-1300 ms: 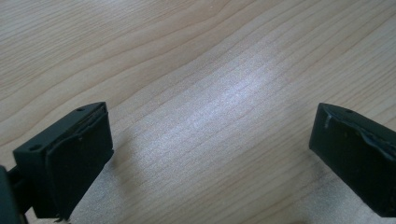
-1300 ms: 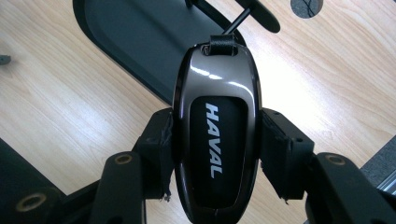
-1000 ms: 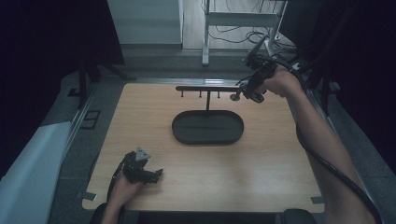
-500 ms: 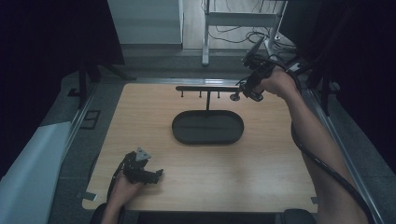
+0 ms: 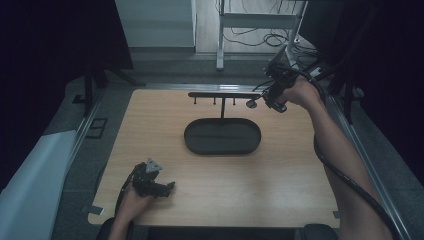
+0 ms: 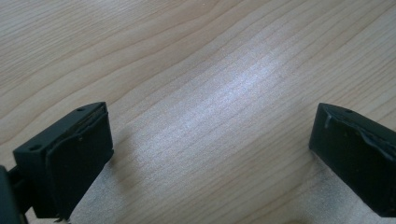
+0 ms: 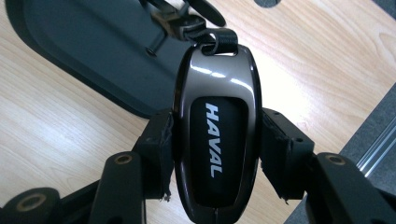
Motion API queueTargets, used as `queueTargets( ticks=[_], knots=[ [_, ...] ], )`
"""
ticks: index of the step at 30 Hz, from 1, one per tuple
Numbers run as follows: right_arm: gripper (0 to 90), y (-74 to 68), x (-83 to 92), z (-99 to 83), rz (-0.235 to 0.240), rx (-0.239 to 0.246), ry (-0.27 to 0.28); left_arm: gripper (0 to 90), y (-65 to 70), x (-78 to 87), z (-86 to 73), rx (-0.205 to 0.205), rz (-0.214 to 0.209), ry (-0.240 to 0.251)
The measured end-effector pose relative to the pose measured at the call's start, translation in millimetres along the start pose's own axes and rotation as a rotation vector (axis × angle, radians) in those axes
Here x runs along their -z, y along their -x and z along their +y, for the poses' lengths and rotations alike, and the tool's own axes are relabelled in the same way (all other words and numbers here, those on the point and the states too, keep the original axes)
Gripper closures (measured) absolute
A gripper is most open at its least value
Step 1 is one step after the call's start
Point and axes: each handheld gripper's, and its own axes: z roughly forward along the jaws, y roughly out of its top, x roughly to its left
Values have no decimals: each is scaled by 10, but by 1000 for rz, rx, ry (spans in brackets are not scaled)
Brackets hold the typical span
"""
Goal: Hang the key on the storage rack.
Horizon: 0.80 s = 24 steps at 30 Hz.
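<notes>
At the near left of the wooden table [image 5: 280, 185], the left gripper [image 5: 167, 187] rests low on the pale, grained top with its jaws spread wide apart and nothing between them — bare wood shows in the gap in the left gripper view. The tabletop is light and smooth, with a soft sheen across the grain.

Past the middle of the table lies a dark oval tray [image 5: 200, 145], and a thin post rises from it to a black hook rack [image 5: 220, 94] whose crossbar runs left to right above the tray's far edge.

At the far right, raised off the table, the right gripper [image 5: 256, 102] is clamped on a car key fob [image 7: 215, 135] — glossy dark, marked HAVAL — with the pads pressing its two sides. The fob sits just beside the right end of the rack's bar, its loop end pointing toward it.

Beyond the table the room is dim: a grey floor [image 5: 165, 65], a metal frame [image 5: 260, 20] with loose cables, dark curtains at both sides.
</notes>
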Motion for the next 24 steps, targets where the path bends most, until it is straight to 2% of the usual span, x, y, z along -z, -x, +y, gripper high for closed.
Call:
queueTargets(
  ticks=[18,24],
  knots=[
    [488,97,-314,-122,-5,-13,-39,0,8,-8,0,-3,-6,-6],
    [488,97,-396,-138,-14,3,-47,0,9,-11,0,-2,-6,-3]
  ],
)
